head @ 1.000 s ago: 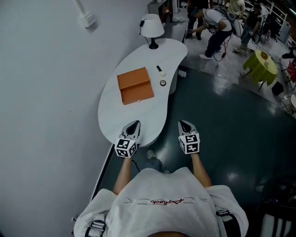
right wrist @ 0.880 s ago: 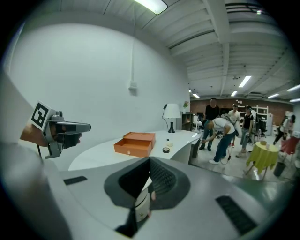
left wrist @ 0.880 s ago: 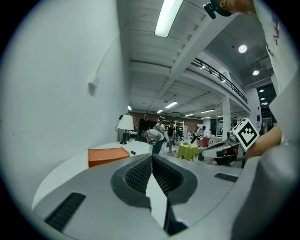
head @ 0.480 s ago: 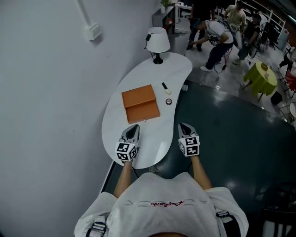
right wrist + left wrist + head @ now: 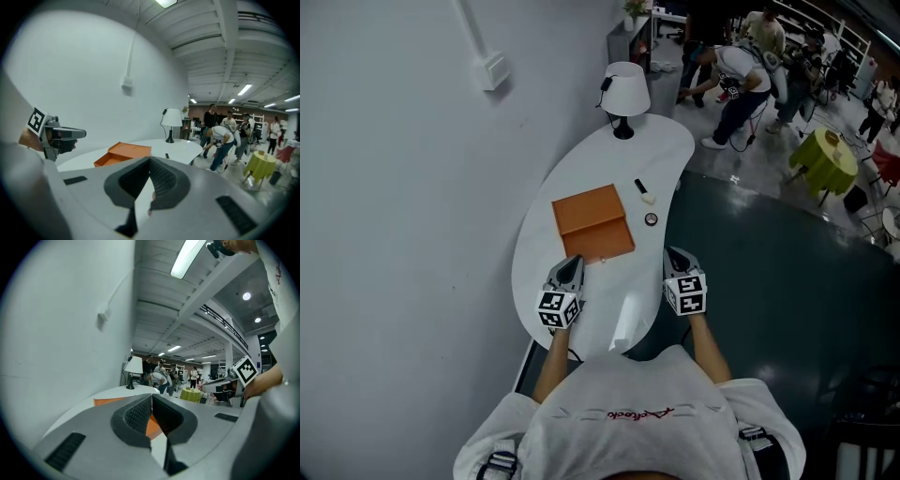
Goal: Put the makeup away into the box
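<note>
Nearest the camera, the person's shoulders in a white shirt (image 5: 628,412) are filling the bottom of the head view, with both forearms reaching forward. The left gripper (image 5: 571,263) is hovering over the near part of the white table (image 5: 581,314), its jaws pressed together with nothing between them. The right gripper (image 5: 674,253) is hovering just off the table's right edge, over the dark floor (image 5: 750,281); its jaws are also closed and empty.

Just ahead of the left gripper's tips, the orange box (image 5: 592,223) is lying open on the table, its two halves side by side. It is close to those tips but not touching them.

The makeup is sitting on the table to the right of the box, outside it. A small round compact (image 5: 651,219) is resting between the box and the table's right edge, ahead of the right gripper and a little to its left, apart from it. A little farther on, a short black-and-white stick (image 5: 645,192) is lying near the box's far right corner.

At the table's far end a white lamp (image 5: 626,92) is standing upright. Beyond it, several people (image 5: 741,70) are gathering on the floor, near a round table with a yellow-green cloth (image 5: 825,157).
</note>
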